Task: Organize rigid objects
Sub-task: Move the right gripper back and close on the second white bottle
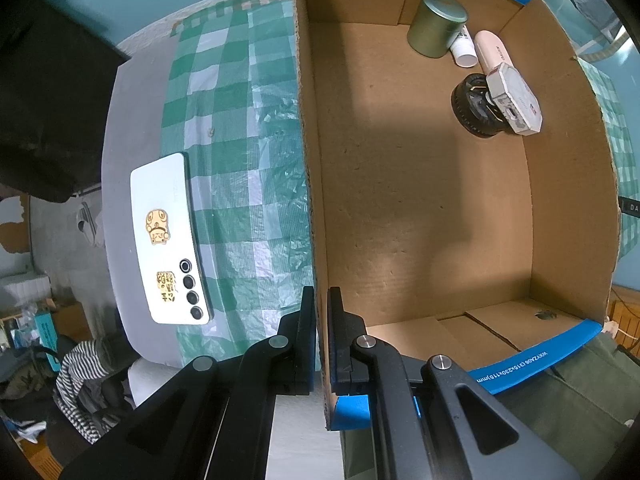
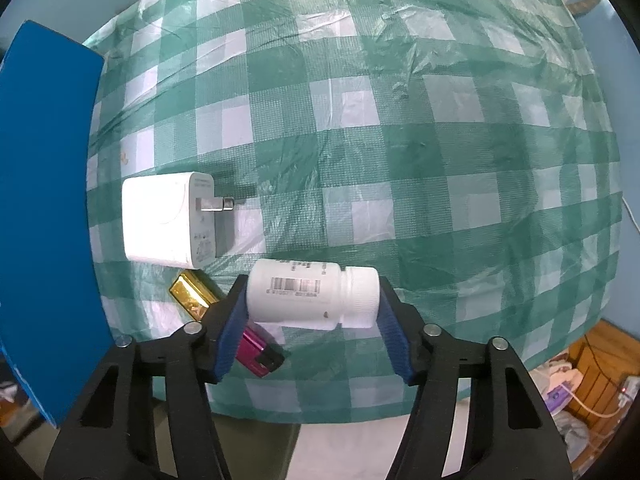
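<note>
Pinching the near wall of the box (image 1: 420, 208), the left gripper (image 1: 322, 332) has one finger outside and one inside the cardboard, pressed together on it; blue tape on the near rim reads "WXYZA08 (315x230x115)mm"; at the far right corner of the box lie a green tin (image 1: 436, 24), a small white bottle (image 1: 464, 50), a pink tube (image 1: 490, 50) with lettering too small to read, a black ring (image 1: 474, 106) and a grey charger (image 1: 516, 100) leaning on it; most of the box floor is bare; outside the left wall a phone (image 1: 170, 240) with two gold stickers lies face down, near the cloth's (image 2: 400, 120) edge; the right gripper (image 2: 314, 312) clamps a white bottle (image 2: 312, 294) sideways, cap to the right, barcode up, its digits blurred; beside it lie a white plug (image 2: 168, 220), a gold bar (image 2: 190, 294) and a magenta lighter (image 2: 258, 354), close together near the blue box wall (image 2: 44, 216); cloth to the right and beyond is open.
</note>
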Action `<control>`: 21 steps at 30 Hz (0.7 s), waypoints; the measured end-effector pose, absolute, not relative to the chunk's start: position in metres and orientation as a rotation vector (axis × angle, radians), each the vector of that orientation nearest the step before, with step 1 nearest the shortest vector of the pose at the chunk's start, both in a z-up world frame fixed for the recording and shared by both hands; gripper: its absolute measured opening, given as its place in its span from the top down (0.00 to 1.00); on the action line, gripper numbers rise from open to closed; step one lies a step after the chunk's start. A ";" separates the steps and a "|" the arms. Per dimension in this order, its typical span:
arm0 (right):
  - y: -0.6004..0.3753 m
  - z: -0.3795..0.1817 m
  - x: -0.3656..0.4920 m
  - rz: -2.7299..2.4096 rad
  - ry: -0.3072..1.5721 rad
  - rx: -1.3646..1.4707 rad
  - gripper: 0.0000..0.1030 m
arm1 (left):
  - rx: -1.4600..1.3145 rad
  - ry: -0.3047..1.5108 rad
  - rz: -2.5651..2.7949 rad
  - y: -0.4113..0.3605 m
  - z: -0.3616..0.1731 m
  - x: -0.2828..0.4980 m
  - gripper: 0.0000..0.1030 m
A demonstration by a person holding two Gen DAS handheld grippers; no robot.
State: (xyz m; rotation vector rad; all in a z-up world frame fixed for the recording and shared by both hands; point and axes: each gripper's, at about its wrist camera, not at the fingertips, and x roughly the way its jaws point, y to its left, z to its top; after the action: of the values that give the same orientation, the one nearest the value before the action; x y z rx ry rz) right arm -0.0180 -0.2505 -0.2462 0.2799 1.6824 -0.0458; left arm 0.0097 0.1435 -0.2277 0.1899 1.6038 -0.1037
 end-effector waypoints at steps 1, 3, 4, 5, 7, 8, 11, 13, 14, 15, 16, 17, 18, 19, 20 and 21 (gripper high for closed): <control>-0.252 -0.247 -0.017 -0.047 1.683 0.282 0.40 | 0.190 1.604 -0.104 0.144 -0.228 0.010 0.95; -0.254 -0.248 -0.016 -0.049 1.683 0.284 0.40 | 0.190 1.602 -0.105 0.143 -0.227 0.011 0.95; -0.254 -0.250 -0.015 -0.051 1.684 0.284 0.40 | 0.190 1.603 -0.105 0.143 -0.227 0.011 0.95; -0.254 -0.249 -0.015 -0.052 1.682 0.283 0.40 | 0.190 1.602 -0.105 0.143 -0.227 0.011 0.95; -0.260 -0.251 -0.016 -0.051 1.681 0.275 0.43 | 0.189 1.600 -0.104 0.143 -0.226 0.011 0.95; -0.260 -0.253 -0.017 -0.050 1.680 0.271 0.44 | 0.188 1.600 -0.103 0.143 -0.227 0.011 0.95; -0.262 -0.250 -0.016 -0.051 1.677 0.268 0.44 | 0.187 1.600 -0.103 0.143 -0.226 0.011 0.95; -0.260 -0.248 -0.016 -0.053 1.683 0.254 0.44 | 0.185 1.599 -0.102 0.143 -0.226 0.010 0.95; -0.259 -0.246 -0.014 -0.050 1.684 0.248 0.44 | 0.185 1.599 -0.102 0.143 -0.226 0.010 0.95; -0.257 -0.243 -0.012 -0.046 1.683 0.237 0.44 | 0.185 1.599 -0.102 0.143 -0.226 0.010 0.95; -0.254 -0.240 -0.011 -0.040 1.679 0.222 0.44 | 0.186 1.599 -0.103 0.143 -0.226 0.010 0.95; -0.251 -0.237 -0.010 -0.034 1.676 0.209 0.44 | 0.185 1.600 -0.103 0.143 -0.226 0.010 0.95; -0.249 -0.233 -0.007 -0.026 1.670 0.191 0.44 | 0.185 1.599 -0.103 0.143 -0.226 0.010 0.95; -0.247 -0.230 -0.006 -0.020 1.668 0.181 0.44 | 0.185 1.599 -0.103 0.143 -0.226 0.011 0.95; -0.245 -0.226 -0.004 -0.013 1.665 0.171 0.44 | 0.184 1.599 -0.102 0.143 -0.226 0.010 0.95; -0.243 -0.222 -0.002 -0.004 1.661 0.162 0.44 | 0.184 1.599 -0.102 0.143 -0.226 0.010 0.95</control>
State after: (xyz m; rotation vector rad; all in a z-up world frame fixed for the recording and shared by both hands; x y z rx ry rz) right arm -0.0017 -0.2425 -0.2220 0.1619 1.6606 -0.0043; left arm 0.0104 0.1435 -0.2256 0.1839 1.5989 -0.1016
